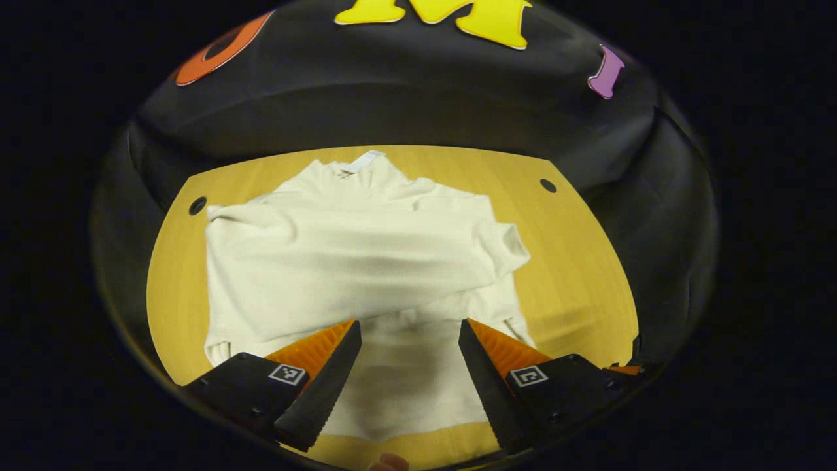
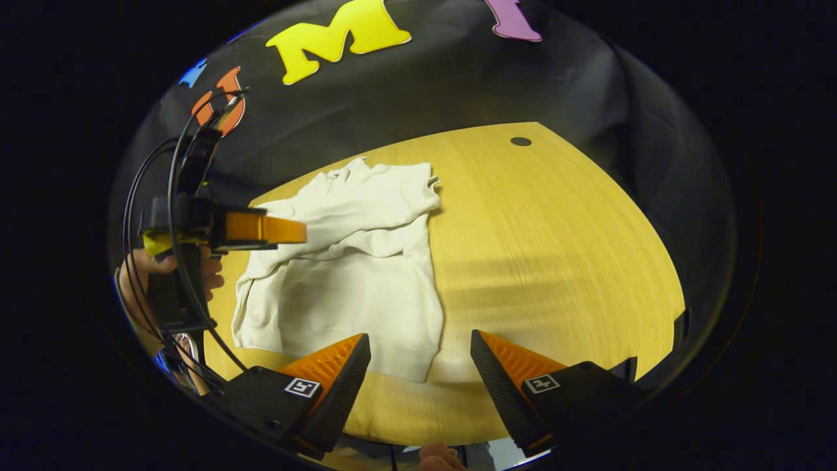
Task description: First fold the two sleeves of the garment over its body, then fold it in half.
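Cream-white garment [image 1: 366, 261] lies flat on the wooden table [image 1: 575, 275], collar at 12 o'clock, both sleeves [image 1: 340, 255] already crossed over its body, hem toward 6 o'clock and not folded in half yet. Left gripper [image 1: 409, 366] hovers above the lower part w/ fingers apart, holding nothing. Right gripper [image 2: 418, 379] is at the table's near edge, fingers also apart and empty, garment at approx. 10 o'clock from it.

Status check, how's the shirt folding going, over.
Left gripper open, jaws apart above the shirt. Right gripper open over the table near the hem. Both sleeves crossed over the body, half fold not yet done. Nothing in the way.
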